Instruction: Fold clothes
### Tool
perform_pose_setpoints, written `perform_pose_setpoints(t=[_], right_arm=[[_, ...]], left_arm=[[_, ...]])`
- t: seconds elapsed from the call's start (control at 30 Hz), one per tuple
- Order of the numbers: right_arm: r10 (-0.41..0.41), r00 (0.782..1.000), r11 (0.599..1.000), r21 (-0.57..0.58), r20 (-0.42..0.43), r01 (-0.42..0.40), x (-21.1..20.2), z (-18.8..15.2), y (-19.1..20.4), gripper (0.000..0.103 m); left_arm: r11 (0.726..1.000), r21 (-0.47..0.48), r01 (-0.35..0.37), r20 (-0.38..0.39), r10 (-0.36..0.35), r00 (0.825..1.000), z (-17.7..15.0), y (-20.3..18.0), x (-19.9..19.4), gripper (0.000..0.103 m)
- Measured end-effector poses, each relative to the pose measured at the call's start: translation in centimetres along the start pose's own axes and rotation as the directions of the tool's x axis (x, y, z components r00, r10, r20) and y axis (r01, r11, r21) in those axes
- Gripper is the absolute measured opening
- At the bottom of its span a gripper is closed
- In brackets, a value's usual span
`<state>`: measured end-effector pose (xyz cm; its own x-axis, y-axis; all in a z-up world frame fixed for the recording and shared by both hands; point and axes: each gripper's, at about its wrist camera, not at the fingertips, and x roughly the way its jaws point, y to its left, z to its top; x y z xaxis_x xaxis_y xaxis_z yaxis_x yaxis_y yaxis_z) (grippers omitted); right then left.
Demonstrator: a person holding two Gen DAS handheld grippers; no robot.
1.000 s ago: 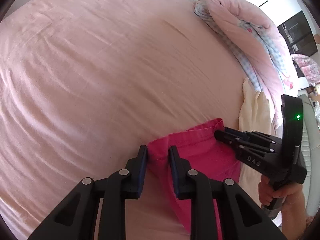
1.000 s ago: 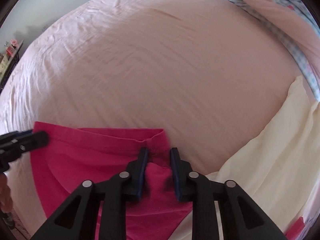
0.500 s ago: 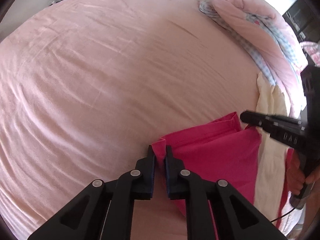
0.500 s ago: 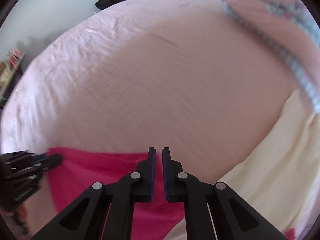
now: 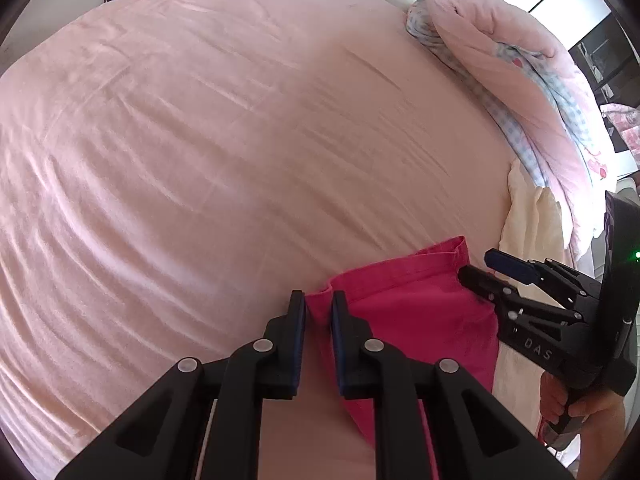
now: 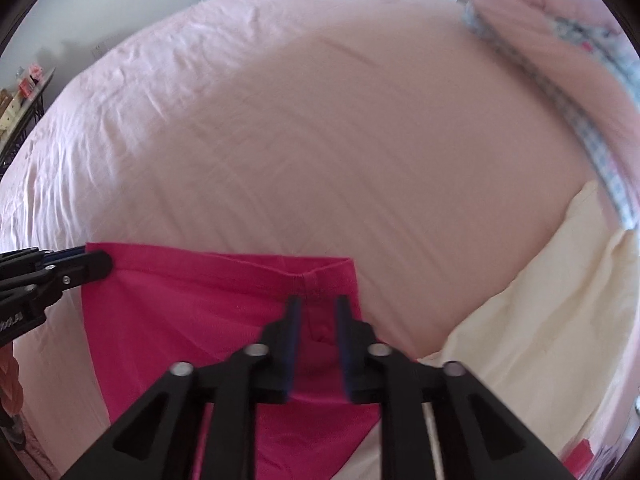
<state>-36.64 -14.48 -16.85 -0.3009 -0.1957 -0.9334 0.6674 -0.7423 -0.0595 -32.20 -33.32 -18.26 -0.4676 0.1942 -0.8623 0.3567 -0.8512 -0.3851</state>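
**Magenta garment: edge laid down, one corner let go**

Magenta knit cotton garment point(image 6: 192, 312) lies flat on the pale pink bedsheet point(image 5: 200, 140), near the bed's front edge, with its hemmed band running across the far side. A stitched seam meets that hem just ahead of the right claw.

**Claw state**
- Left gripper point(image 5: 318, 300): clenched on the left corner of the hem; a fold of magenta cloth stands pinched between its blue-lined pads.
- Right gripper point(image 6: 316, 304): its jaws have just been opening. They stand apart above the right corner, cloth showing below the gap, and the pads do not press it. Judged released.

**Doing the step well**
1. Lift the right claw straight up, so that no pad drags the hem out of line.
2. Hold the left corner low and steady until the right side is clear; a sideways pull would likely skew the hem.
3. Check that both corners sit level before any further fold.
4. Release the left corner the same way, without tugging.

**Materials and shapes**
- Garment: thin, limp, stretchy-looking; it should crease readily and shift under light drag.
- Bedsheet: soft, finely wrinkled, over a yielding mattress; expect little grip.
- Cream fabric piece point(image 6: 540, 300): smooth, lying just beside the garment on the right.
- Rolled pink quilt with blue checked lining point(image 5: 520, 80): bulky, well apart at the far right.
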Motion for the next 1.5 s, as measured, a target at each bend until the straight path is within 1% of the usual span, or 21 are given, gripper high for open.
perform_pose_setpoints(t=[0.03,0.17,0.23,0.27,0.33,0.4,0.6,0.67,0.77,0.87,0.93,1.0,1.03,1.1,1.17,1.2,1.23,1.3,1.4,1.43,1.5], right_arm=[[-0.003,1.0,1.0,-0.004,0.017,0.003,-0.3,-0.2,0.0,0.054],[-0.002,1.0,1.0,-0.019,0.004,0.002,0.5,-0.3,-0.5,0.054],[0.002,1.0,1.0,-0.003,-0.006,-0.002,2.1,0.7,-0.1,0.037],[0.027,0.999,1.0,0.016,-0.021,-0.026,2.5,0.7,-0.4,0.025],[0.035,0.999,0.999,0.019,0.006,-0.035,2.3,0.4,-0.3,0.019],[0.033,0.999,0.999,-0.008,0.031,-0.032,1.8,0.2,0.2,0.009],[0.081,0.993,0.996,0.024,0.084,-0.083,0.2,1.9,-0.5,0.007],[0.109,0.99,0.993,0.044,0.089,-0.113,-0.2,2.4,-0.9,0.007],[0.141,0.987,0.986,0.08,0.071,-0.147,0.9,3.2,-1.6,0.007],[0.215,0.976,0.961,0.169,0.032,-0.218,2.8,4.1,-3.1,0.011],[0.275,0.961,0.923,0.275,0.014,-0.268,3.7,3.5,-5.0,0.015],[0.321,0.946,0.882,0.347,0.05,-0.318,2.8,3.1,-6.6,0.016],[0.311,0.946,0.883,0.34,0.095,-0.324,1.7,3.3,-6.7,0.016],[0.285,0.944,0.896,0.303,0.166,-0.324,-0.6,3.8,-6.8,0.02],[0.255,0.953,0.926,0.242,0.162,-0.289,-2.1,3.9,-6.1,0.027],[0.244,0.958,0.941,0.201,0.148,-0.271,-2.7,3.8,-5.5,0.027],[0.244,0.963,0.955,0.146,0.115,-0.259,-2.7,3.6,-4.5,0.027],[0.238,0.971,0.971,0.023,0.014,-0.238,-2.0,2.4,-2.0,0.027],[0.155,0.979,0.98,-0.106,-0.135,-0.17,0.6,0.3,0.5,0.027],[0.13,0.98,0.983,-0.111,-0.153,-0.147,1.5,0.1,0.3,0.027],[0.173,0.976,0.983,-0.044,-0.136,-0.18,2.2,1.0,-1.1,0.024]], left_arm=[[1.0,-0.001,0.001,0.002,-0.001,1.0,-0.1,0.0,-0.1,0.011],[1.0,0.013,-0.01,-0.005,0.01,1.0,-0.2,-0.4,0.2,0.011],[0.999,0.031,-0.021,-0.005,0.022,1.0,-0.3,-0.6,0.5,0.011],[0.998,0.042,-0.036,-0.005,0.037,0.999,-0.6,-0.8,0.6,0.011],[0.995,0.07,-0.07,-0.001,0.07,0.998,-1.0,-1.6,0.9,0.011],[0.989,0.108,-0.101,0.015,0.1,0.995,-1.1,-2.5,0.9,0.011],[0.993,0.088,-0.076,0.044,0.072,0.996,-1.0,-2.2,0.7,0.011],[0.989,0.099,-0.112,0.077,0.105,0.992,-0.8,-2.1,0.2,0.011],[0.975,0.103,-0.197,0.085,0.189,0.978,-1.3,-2.1,0.8,0.011],[0.971,0.096,-0.217,0.081,0.21,0.974,-1.2,-1.7,0.8,0.014],[0.968,0.102,-0.228,0.084,0.22,0.972,-1.1,-1.6,0.6,0.014],[0.969,0.088,-0.233,0.087,0.225,0.97,-1.0,-1.3,0.3,0.014],[0.968,0.077,-0.24,0.091,0.233,0.968,-0.9,-1.2,0.2,0.014],[0.974,0.065,-0.217,0.108,0.21,0.972,-0.7,-1.0,-0.5,0.013],[0.98,0.052,-0.194,0.126,0.186,0.974,-0.6,-0.8,-1.1,0.013],[0.982,0.046,-0.181,0.135,0.173,0.976,-0.6,-0.7,-1.4,0.013],[0.994,0.046,-0.097,0.105,0.091,0.99,-0.6,-0.9,-1.2,0.013],[0.998,0.066,0.014,0.047,-0.017,0.999,-0.9,-1.9,-0.2,0.013],[0.992,0.095,0.085,-0.035,-0.082,0.996,-1.8,-3.6,1.7,0.013],[0.993,0.087,0.079,-0.042,-0.076,0.996,-2.0,-3.7,2.1,0.013],[0.993,0.099,0.066,-0.033,-0.063,0.997,-1.8,-3.7,2.3,0.013]])
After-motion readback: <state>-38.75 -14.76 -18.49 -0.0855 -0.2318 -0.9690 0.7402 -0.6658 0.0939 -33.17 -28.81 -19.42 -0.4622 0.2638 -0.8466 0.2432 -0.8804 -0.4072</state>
